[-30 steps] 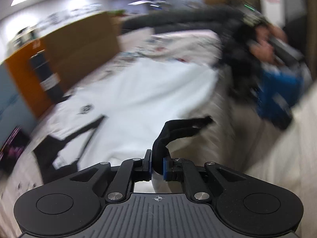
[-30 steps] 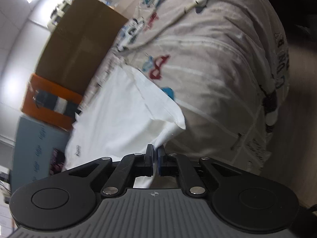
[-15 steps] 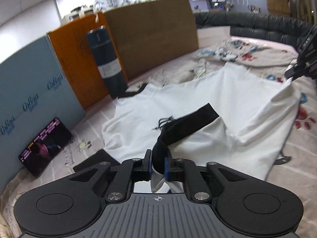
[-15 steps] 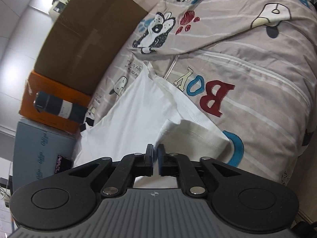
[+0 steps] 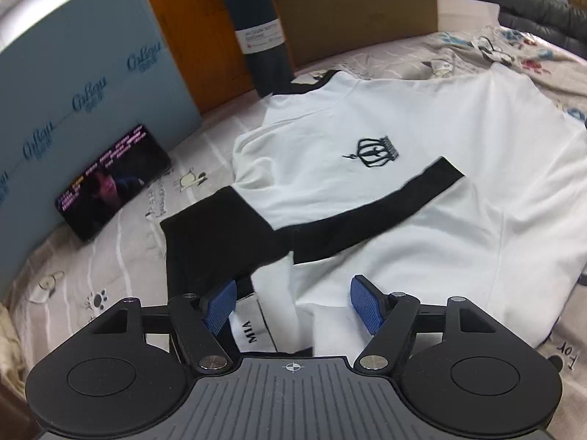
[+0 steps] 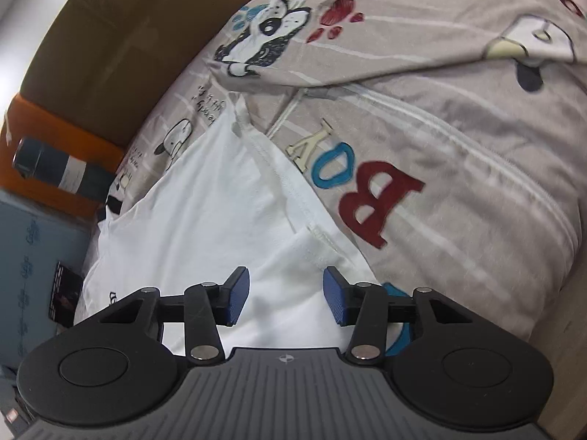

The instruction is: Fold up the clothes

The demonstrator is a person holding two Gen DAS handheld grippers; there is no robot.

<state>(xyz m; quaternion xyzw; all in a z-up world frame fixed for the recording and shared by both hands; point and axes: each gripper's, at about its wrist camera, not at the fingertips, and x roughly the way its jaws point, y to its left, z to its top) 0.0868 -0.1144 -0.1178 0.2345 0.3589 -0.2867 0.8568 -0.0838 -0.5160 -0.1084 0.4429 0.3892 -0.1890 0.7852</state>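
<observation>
A white T-shirt [image 5: 440, 154] with black sleeve cuffs and a black crown logo [image 5: 374, 150] lies on the bed, one side folded over with its black cuff [image 5: 374, 216] across the chest. My left gripper [image 5: 293, 308] is open and empty just above the shirt's near edge by a label. In the right wrist view the shirt [image 6: 205, 212] shows its white hem. My right gripper [image 6: 280, 300] is open and empty over that hem corner.
A beige cartoon-print bedsheet [image 6: 440, 110] covers the bed. A phone with a lit screen [image 5: 113, 179] leans on a blue board [image 5: 73, 73]. A dark bottle [image 5: 260, 33] stands by an orange panel and a cardboard sheet [image 5: 352, 3] at the back.
Both grippers were shut on the shirt, the left on the black cuff, the right on the hem. Both have opened and let go; the folded side now lies flat on the shirt.
</observation>
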